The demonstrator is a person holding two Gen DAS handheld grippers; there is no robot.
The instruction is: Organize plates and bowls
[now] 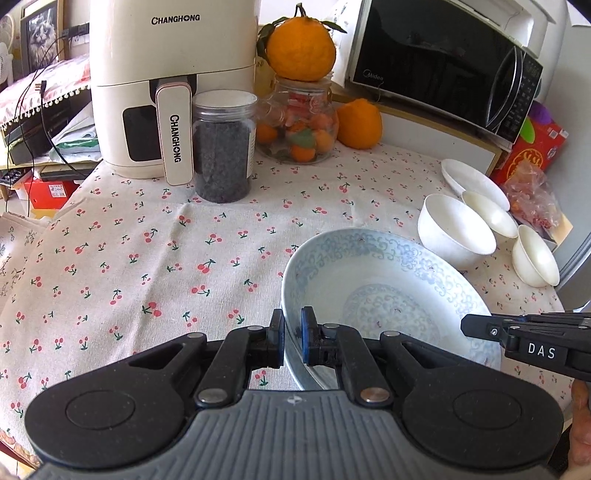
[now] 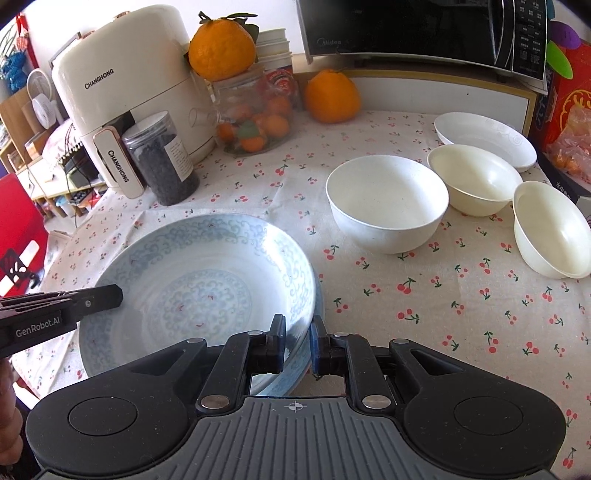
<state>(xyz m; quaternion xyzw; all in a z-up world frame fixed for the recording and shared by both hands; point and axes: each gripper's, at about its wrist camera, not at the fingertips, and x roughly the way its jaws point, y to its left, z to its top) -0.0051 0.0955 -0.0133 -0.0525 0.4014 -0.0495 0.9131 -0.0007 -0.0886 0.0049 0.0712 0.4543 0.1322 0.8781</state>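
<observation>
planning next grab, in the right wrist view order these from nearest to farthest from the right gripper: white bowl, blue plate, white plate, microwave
1. blue plate, its rim between the right gripper fingers, lower left
2. white bowl, mid table, ahead right
3. white plate, far right, behind the cream bowls
4. microwave, at the back

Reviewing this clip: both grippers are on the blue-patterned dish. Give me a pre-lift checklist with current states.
1. Left gripper straddles the blue-patterned dish rim: ok.
2. Right gripper straddles the opposite rim: ok.
3. Grip firm on both sides: cannot tell.
4. Second dish nested under the top one, separate or stuck: cannot tell.
5. White bowl apart from the dish: ok.
6. Tablecloth flat around the dish: ok.
</observation>
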